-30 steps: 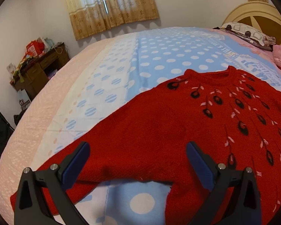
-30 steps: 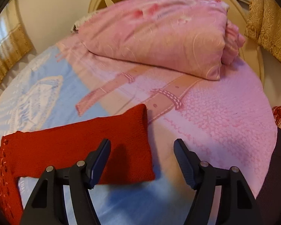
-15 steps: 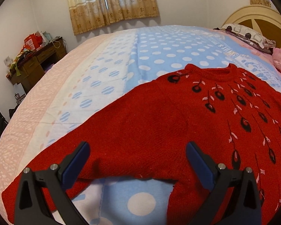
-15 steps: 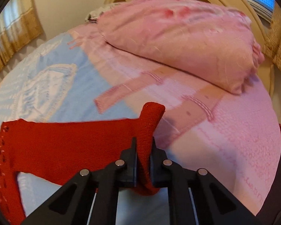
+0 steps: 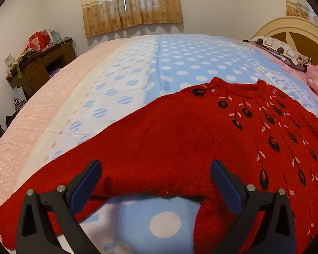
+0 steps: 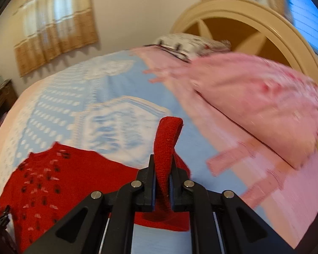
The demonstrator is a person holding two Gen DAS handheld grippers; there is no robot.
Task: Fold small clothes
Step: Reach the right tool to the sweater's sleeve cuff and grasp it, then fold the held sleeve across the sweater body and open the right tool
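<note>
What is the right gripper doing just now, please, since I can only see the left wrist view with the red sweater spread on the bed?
Observer: The right gripper is shut on the sweater's sleeve cuff, which stands up between its fingers.
Operator: Thank you. Is that sleeve off the bed?
Observer: Its end is lifted; the sweater body lies flat on the bedspread, to the left in the right wrist view.
Operator: Is anything near it on that side?
Observer: A folded pink quilt lies by the headboard, apart from the sleeve.
</note>
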